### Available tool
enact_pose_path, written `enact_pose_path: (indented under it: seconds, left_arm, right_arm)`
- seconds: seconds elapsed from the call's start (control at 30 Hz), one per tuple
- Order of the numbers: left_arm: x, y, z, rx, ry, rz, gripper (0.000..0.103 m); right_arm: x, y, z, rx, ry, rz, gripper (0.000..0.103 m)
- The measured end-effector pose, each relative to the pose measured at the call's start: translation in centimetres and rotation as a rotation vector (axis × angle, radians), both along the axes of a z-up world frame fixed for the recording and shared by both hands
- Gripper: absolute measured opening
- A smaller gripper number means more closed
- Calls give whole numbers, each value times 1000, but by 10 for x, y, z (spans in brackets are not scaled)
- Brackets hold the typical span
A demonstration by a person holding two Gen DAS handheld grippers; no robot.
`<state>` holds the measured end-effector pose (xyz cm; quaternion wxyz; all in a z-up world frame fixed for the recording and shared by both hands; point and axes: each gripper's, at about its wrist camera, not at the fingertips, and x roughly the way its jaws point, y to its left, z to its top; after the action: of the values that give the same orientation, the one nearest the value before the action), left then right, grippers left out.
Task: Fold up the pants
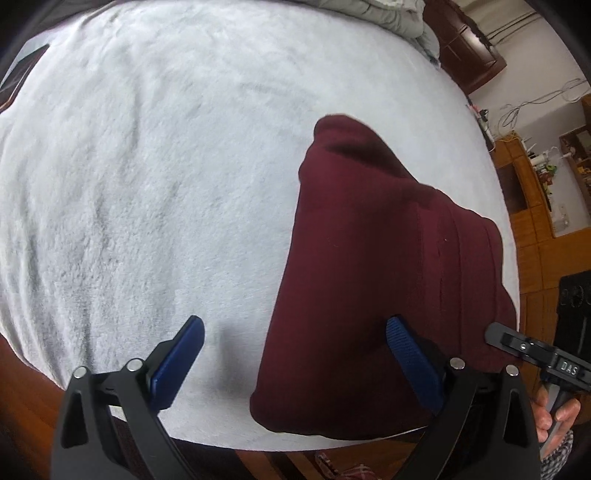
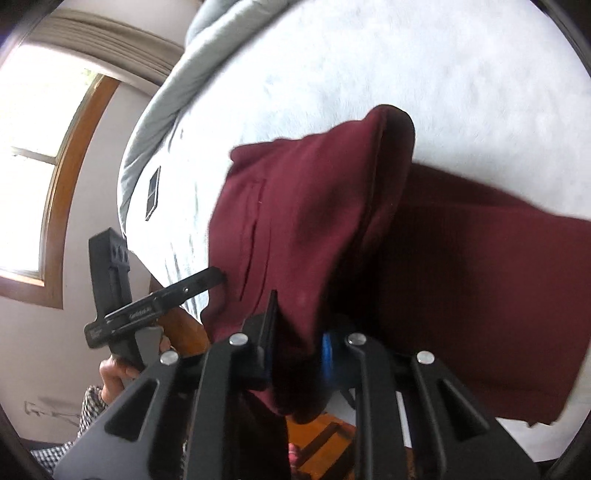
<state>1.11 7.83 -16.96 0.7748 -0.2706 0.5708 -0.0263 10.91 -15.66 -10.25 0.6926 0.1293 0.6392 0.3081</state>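
Pants (image 1: 373, 266), maroon, lie on a bed covered by a pale fleece blanket (image 1: 147, 177), near the bed's front edge and already doubled into a thick, roughly oblong stack. Left tool (image 1: 295, 354) hangs wide open above that front edge, holding nothing; its right finger sits over the near end of the stack, its left finger over bare blanket. Right tool (image 2: 295, 343) is clamped on a raised flap of the cloth, fabric bunched between the two fingers and draping down from them, while the rest of the garment lies flat ahead and to that tool's right. Judgement: a fold is mid-way, the right side carrying a lifted layer that has yet to be laid across the stack. Next move likely calls for carrying that layer forward over the flat part, lowering it so edges line up, then releasing; the free left tool could pin or grip the near corner to stop the stack sliding. Room: broad bare blanket ahead and to the left of the left tool. Limits: bed edge directly below both tools, wooden floor beyond; a bundled grey quilt (image 1: 373, 14) far ahead. Risk: cloth hanging off the near edge may drag.
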Motion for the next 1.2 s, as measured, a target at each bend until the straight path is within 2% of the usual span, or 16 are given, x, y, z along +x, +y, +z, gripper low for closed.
enact_pose_path:
  seconds: [0.23, 0.43, 0.67, 0.8, 0.9, 0.97, 1.03, 1.2]
  left_arm:
    - [10, -22, 10, 1, -20, -66, 99]
    - [19, -63, 7, 26, -7, -135, 99]
    - [27, -92, 5, 56, 1, -199, 99]
    - [31, -103, -3, 90, 38, -223, 100]
    - [32, -104, -12, 63, 64, -205, 100]
    - [32, -101, -9, 50, 60, -202, 100]
    - [32, -97, 0, 56, 46, -210, 99]
    - [32, -83, 11, 50, 29, -204, 99]
  right_arm:
    - [-4, -56, 30, -26, -53, -44, 18]
    - [-10, -108, 37, -64, -65, -93, 18]
    - [-19, -158, 11, -87, -19, -182, 18]
    - [-20, -157, -30, -143, 48, -212, 19]
    - [-19, -158, -41, -129, 71, -224, 23]
    - [-17, -154, -31, -155, 40, -194, 41]
    - [-16, -150, -13, -201, -27, -167, 49]
    - [13, -161, 7, -201, -88, -202, 55]
